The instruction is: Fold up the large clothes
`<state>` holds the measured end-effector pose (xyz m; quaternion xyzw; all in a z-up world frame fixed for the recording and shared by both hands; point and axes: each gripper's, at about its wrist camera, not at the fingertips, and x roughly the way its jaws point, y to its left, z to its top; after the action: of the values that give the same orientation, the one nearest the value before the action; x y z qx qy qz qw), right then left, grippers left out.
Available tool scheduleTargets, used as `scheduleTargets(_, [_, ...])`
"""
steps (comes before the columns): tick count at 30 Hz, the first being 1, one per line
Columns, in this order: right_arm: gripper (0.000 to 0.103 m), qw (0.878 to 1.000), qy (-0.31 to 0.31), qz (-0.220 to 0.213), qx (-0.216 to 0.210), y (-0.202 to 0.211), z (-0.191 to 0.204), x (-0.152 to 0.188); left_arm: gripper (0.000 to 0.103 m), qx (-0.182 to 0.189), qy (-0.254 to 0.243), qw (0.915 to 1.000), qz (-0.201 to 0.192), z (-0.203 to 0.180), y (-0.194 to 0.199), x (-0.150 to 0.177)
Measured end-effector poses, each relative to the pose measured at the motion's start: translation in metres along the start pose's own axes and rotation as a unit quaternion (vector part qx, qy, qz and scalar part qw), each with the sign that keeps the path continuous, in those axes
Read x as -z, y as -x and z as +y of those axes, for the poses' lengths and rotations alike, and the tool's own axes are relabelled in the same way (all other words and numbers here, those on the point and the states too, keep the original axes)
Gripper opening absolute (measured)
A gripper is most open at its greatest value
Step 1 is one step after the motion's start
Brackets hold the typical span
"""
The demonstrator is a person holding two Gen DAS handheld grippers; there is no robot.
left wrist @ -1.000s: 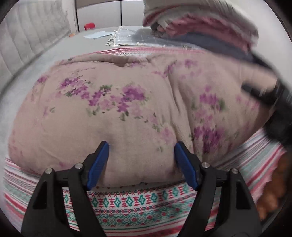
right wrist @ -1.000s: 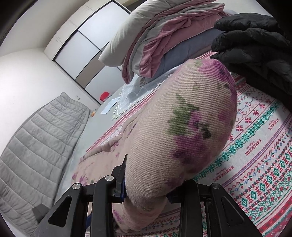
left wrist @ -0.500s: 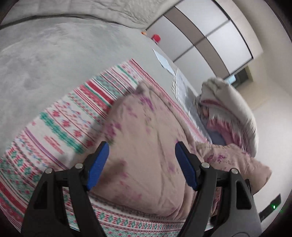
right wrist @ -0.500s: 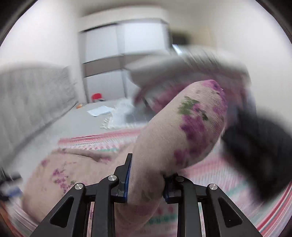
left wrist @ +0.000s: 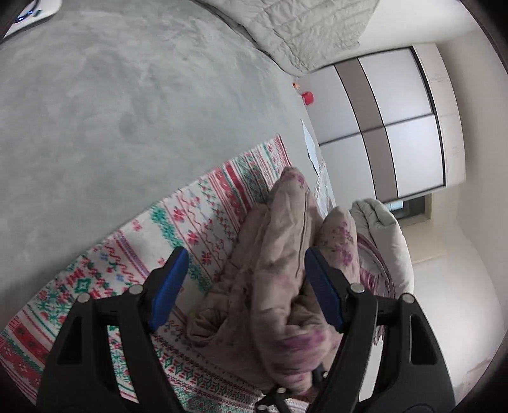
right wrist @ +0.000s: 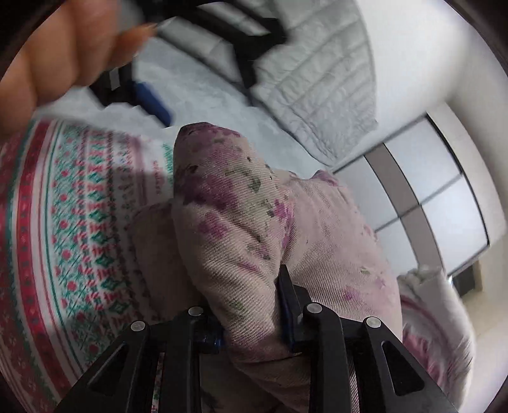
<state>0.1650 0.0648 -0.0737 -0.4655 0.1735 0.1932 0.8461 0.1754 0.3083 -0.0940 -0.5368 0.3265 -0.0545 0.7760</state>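
The garment is pale pink with purple flowers [left wrist: 285, 254]. It lies bunched and folded on a patterned red, green and white cloth [left wrist: 197, 216]. My left gripper [left wrist: 244, 286] is open, its blue pads on either side of the garment's near fold without clamping it. My right gripper [right wrist: 250, 314] is shut on a thick fold of the same garment [right wrist: 228, 228] and holds it raised above the cloth [right wrist: 79, 222]. The left gripper shows blurred at the top of the right wrist view [right wrist: 149, 98].
The patterned cloth lies on a grey carpet [left wrist: 95, 95]. A grey quilted cover [left wrist: 304, 28] stands beyond it. A pile of folded bedding [left wrist: 381, 235] sits behind the garment. Wardrobe doors [left wrist: 397, 120] and a small red object [left wrist: 307, 97] are at the far wall.
Both views have rolled and swung. My right gripper keeps its grip and has lifted and carried the fold over. My left gripper stays open and now straddles the garment's bunched edge.
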Motion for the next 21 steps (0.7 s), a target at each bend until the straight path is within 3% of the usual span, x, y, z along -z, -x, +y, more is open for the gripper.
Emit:
scheduleTargets(2, [0.028, 1.0, -0.03, 0.0, -0.01, 0.004, -0.017, 0.001, 0.075, 0.026, -0.006, 0.9994, 0.023, -0.008, -0.004, 0.005])
scheduleTargets(4, [0.036, 0.999, -0.028, -0.004, -0.014, 0.009, -0.024, 0.002, 0.076, 0.052, -0.021, 0.9973, 0.047, -0.025, -0.007, 0.014])
scheduleTargets(5, [0.044, 0.999, -0.026, -0.011, -0.02, 0.015, -0.026, 0.002, 0.077, 0.055, -0.033, 0.9966, 0.052, -0.031, -0.007, 0.016])
scheduleTargets(6, [0.061, 0.998, -0.033, -0.026, -0.039, 0.025, -0.029, 0.003, 0.079, 0.049, -0.056, 0.9959, 0.052, -0.042, -0.006, 0.02])
scheduleTargets(7, [0.071, 0.996, -0.047, -0.041, -0.063, 0.036, -0.033, 0.002, 0.079, 0.04, -0.069, 0.9958, 0.046, -0.048, -0.004, 0.022])
scheduleTargets(8, [0.088, 0.99, -0.073, -0.06, -0.103, 0.05, -0.042, 0.005, 0.079, 0.029, -0.081, 0.9956, 0.039, -0.054, -0.002, 0.025])
scheduleTargets(9, [0.091, 0.983, -0.101, -0.076, -0.134, 0.063, -0.053, 0.01, 0.08, 0.012, -0.099, 0.9947, 0.026, -0.063, 0.002, 0.029])
scheduleTargets(13, [0.091, 0.954, -0.217, -0.101, -0.181, 0.098, -0.104, 0.041, 0.08, -0.012, -0.155, 0.9879, -0.005, -0.091, 0.009, 0.04])
scheduleTargets(15, [0.091, 0.922, -0.306, -0.118, -0.206, 0.11, -0.137, 0.067, 0.08, -0.022, -0.185, 0.9821, -0.025, -0.103, 0.014, 0.048])
scheduleTargets(17, [0.091, 0.878, -0.399, -0.129, -0.232, 0.108, -0.17, 0.099, 0.081, -0.03, -0.218, 0.9746, -0.042, -0.118, 0.013, 0.058])
scheduleTargets(18, [0.091, 0.852, -0.446, -0.131, -0.24, 0.103, -0.187, 0.116, 0.081, -0.033, -0.231, 0.9716, -0.042, -0.119, 0.013, 0.06])
scheduleTargets(19, [0.091, 0.838, -0.472, -0.129, -0.242, 0.104, -0.195, 0.124, 0.081, -0.038, -0.243, 0.9686, -0.038, -0.122, 0.007, 0.061])
scheduleTargets(20, [0.091, 0.813, -0.515, -0.12, -0.243, 0.094, -0.21, 0.137, 0.081, -0.046, -0.256, 0.965, -0.033, -0.125, 0.001, 0.065])
scheduleTargets(21, [0.089, 0.801, -0.536, -0.112, -0.242, 0.092, -0.224, 0.141, 0.081, -0.07, -0.273, 0.9591, -0.031, -0.126, -0.009, 0.069])
